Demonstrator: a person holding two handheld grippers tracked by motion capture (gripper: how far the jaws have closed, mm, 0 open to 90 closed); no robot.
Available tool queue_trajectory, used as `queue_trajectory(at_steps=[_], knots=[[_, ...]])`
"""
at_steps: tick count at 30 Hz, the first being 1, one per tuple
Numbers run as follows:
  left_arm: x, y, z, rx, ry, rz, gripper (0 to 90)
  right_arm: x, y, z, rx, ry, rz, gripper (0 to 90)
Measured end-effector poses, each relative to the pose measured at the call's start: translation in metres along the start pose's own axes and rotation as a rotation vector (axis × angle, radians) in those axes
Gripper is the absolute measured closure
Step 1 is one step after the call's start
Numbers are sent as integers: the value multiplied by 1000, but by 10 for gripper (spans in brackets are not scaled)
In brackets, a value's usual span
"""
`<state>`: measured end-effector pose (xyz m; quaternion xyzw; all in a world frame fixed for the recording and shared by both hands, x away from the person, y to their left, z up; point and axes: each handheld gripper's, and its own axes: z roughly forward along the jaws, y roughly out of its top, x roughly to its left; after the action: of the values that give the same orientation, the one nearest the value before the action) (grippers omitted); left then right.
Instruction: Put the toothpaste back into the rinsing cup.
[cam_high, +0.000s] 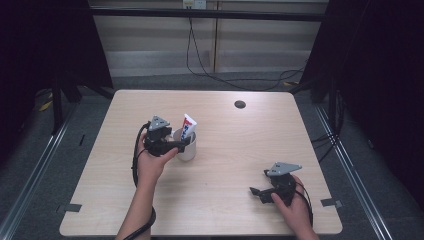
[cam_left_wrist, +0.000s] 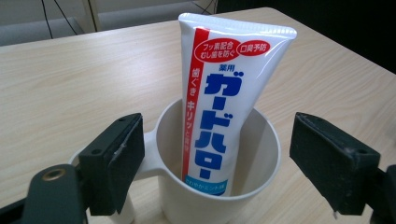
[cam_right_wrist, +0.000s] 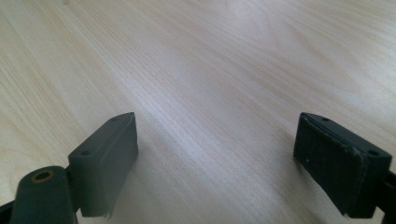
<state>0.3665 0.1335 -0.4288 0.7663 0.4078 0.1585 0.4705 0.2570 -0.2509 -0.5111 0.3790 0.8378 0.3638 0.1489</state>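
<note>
A white cup (cam_high: 189, 150) with a handle stands left of the table's middle. In it a white, red and blue toothpaste tube (cam_high: 188, 126) stands upright and leans slightly. My left gripper (cam_high: 182, 143) is at the cup's near left side, held level. In the left gripper view the cup (cam_left_wrist: 187, 205) and tube (cam_left_wrist: 219, 107) sit between the wide black jaws of the left gripper (cam_left_wrist: 218, 121), and the pads press on neither. My right gripper (cam_high: 257, 192) rests near the front right of the table. The right gripper (cam_right_wrist: 217, 119) is open over bare wood.
The light wooden table (cam_high: 225, 125) has a round dark cable hole (cam_high: 240, 104) at the back. Black cables (cam_high: 220, 75) trail on the floor beyond the far edge. Dark curtains flank both sides.
</note>
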Motion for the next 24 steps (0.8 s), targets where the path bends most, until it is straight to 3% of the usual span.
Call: queue_trajectory(at_steps=[24], knots=[[8,-9,-19,-12,-47,-5,105,0,0,0,-1,3,1,135]])
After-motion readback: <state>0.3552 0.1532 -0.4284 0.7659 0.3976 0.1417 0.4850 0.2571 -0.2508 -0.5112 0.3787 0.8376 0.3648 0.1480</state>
